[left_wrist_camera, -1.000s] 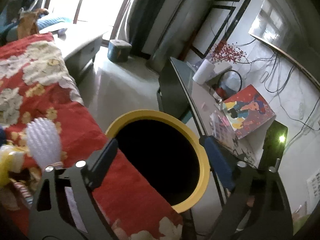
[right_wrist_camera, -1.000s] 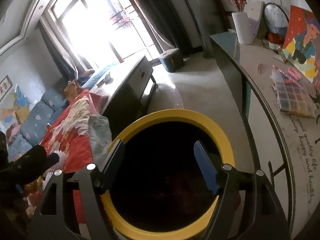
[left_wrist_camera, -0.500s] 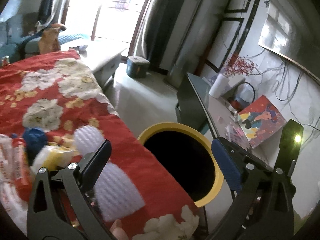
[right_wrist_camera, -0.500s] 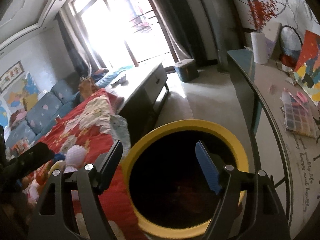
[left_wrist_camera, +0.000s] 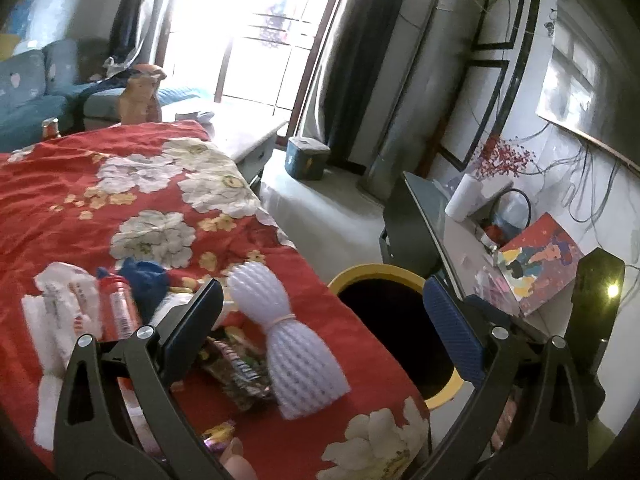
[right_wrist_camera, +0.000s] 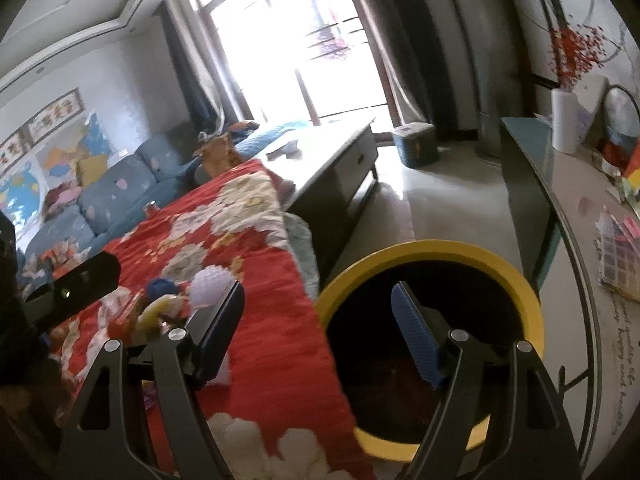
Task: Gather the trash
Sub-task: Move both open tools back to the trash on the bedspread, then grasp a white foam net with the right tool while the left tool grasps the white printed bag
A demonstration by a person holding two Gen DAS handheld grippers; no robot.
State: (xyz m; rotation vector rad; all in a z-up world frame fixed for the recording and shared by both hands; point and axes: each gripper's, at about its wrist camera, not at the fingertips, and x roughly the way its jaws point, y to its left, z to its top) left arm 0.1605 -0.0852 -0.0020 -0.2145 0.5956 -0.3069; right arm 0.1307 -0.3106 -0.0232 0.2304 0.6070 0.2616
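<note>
Facing: red cloth (left_wrist_camera: 120,216) edge, bin (left_wrist_camera: 404,320) just beyond it
Left gripper (left_wrist_camera: 320,312): jaws have just been opening, spread wide, nothing between
Right gripper (right_wrist_camera: 318,324): spread, empty, straddling cloth edge and bin (right_wrist_camera: 432,344) rim
Trash: foam net (left_wrist_camera: 292,352), wrappers (left_wrist_camera: 236,368), bottle (left_wrist_camera: 116,312) clustered near cloth edge
Floor (right_wrist_camera: 448,200): open past bin

**Setting: domestic living room**

A lived-in home is indicated. A blue cushioned sofa (right_wrist_camera: 116,196) is placed under framed pictures and a wall map (right_wrist_camera: 52,148). A tall window (right_wrist_camera: 304,44) is flanked by dark curtains (left_wrist_camera: 352,52). A low coffee table (right_wrist_camera: 332,156) is set on a pale tiled floor. A red floral cloth (left_wrist_camera: 120,200) is spread over a surface, and a console table (right_wrist_camera: 560,200) is loaded with a vase, cables and a painted canvas.
</note>
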